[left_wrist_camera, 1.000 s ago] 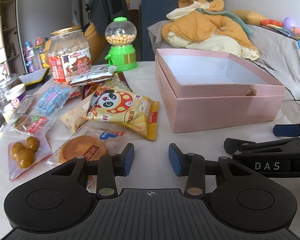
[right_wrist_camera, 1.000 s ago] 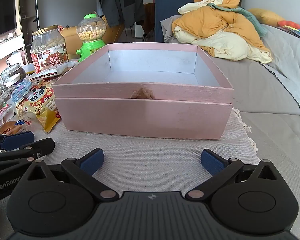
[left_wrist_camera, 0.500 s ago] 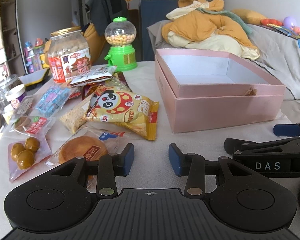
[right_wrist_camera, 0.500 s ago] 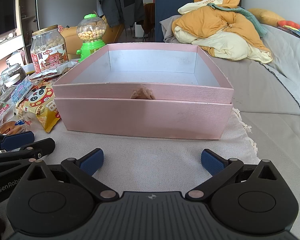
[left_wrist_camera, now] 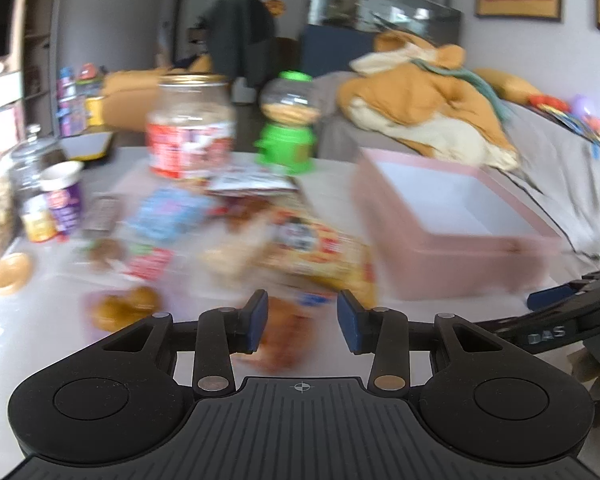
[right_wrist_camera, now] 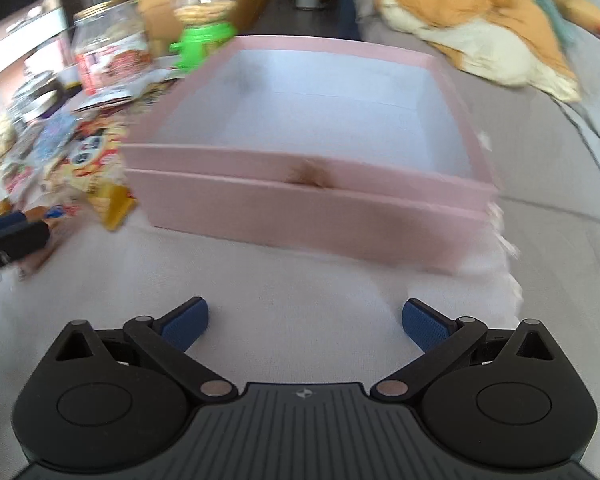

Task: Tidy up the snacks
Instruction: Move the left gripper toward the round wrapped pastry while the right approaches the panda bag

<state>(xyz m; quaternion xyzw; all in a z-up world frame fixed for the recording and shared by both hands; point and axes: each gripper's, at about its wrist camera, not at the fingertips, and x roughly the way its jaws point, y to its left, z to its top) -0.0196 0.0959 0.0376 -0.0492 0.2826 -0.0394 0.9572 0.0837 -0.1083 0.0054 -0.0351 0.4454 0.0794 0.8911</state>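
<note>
Both views are motion-blurred. An open pink box (left_wrist_camera: 452,240) stands on the cloth-covered table, and it fills the middle of the right wrist view (right_wrist_camera: 312,152); its white inside holds nothing. Several snack packets lie left of it, among them a yellow panda chip bag (left_wrist_camera: 320,252), a round cake in clear wrap (left_wrist_camera: 288,332) and a blue candy pack (left_wrist_camera: 168,212). My left gripper (left_wrist_camera: 300,320) is open and empty just above the round cake. My right gripper (right_wrist_camera: 304,320) is wide open and empty, short of the box's front wall.
A big snack jar with a red label (left_wrist_camera: 190,128) and a green gumball machine (left_wrist_camera: 288,128) stand at the back of the table. Glass jars and a small purple cup (left_wrist_camera: 62,200) line the left edge. A grey sofa with a heap of orange bedding (left_wrist_camera: 428,108) lies behind the box.
Both grippers have lifted and moved fast, blurring the views. The left one has shifted forward over the round cake. The right one has risen and tilted, looking down into the box.
</note>
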